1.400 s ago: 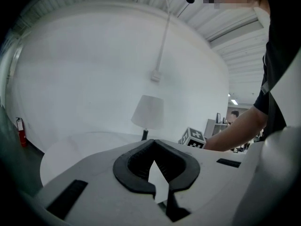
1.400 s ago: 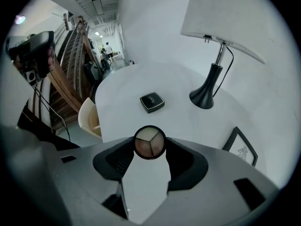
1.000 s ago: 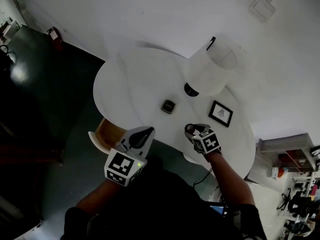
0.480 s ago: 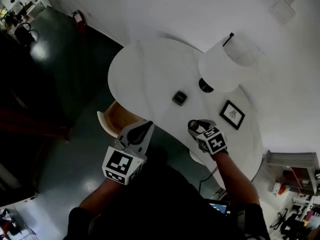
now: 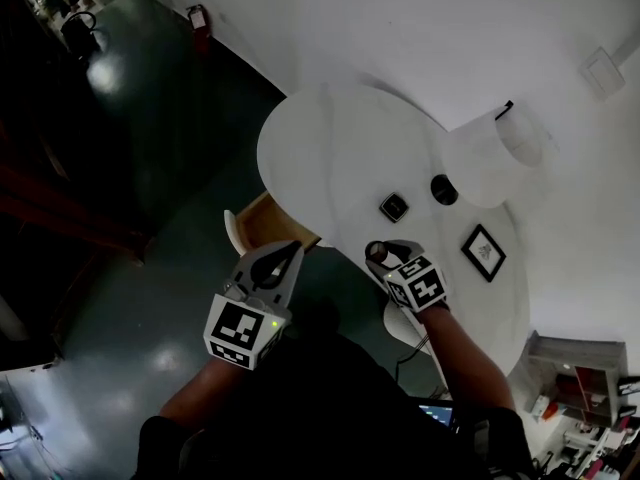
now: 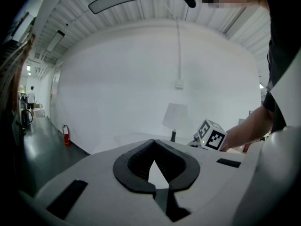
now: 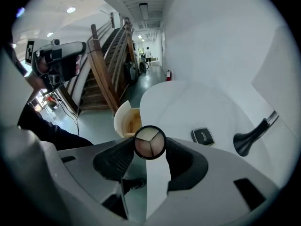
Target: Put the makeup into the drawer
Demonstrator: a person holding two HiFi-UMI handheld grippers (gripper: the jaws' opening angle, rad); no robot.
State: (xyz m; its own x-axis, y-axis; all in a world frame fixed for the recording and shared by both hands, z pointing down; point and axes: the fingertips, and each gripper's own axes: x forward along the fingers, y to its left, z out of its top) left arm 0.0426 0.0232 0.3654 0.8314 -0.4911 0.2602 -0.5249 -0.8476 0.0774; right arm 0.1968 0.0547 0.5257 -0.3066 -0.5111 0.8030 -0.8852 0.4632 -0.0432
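My right gripper (image 5: 383,254) is shut on a small round makeup compact (image 7: 150,142) with three tan shades, held over the front edge of the round white table (image 5: 330,153). In the right gripper view the open drawer (image 7: 126,120), with its pale wood inside, lies just beyond the compact. A second, square black compact (image 5: 394,207) lies on the table near the lamp base (image 5: 443,189). Off the table, in front of the drawer (image 5: 258,224), my left gripper (image 5: 281,264) hangs with its jaws together and nothing in them.
A white lamp shade (image 5: 495,148) and a small black picture frame (image 5: 484,251) stand at the table's right side. Dark glossy floor (image 5: 130,148) surrounds the table on the left. A wooden staircase (image 7: 101,65) rises beyond the drawer.
Both grippers have moved left along the table's front edge toward the drawer. The right one carries the round compact and has rolled. The left jaws stay together.
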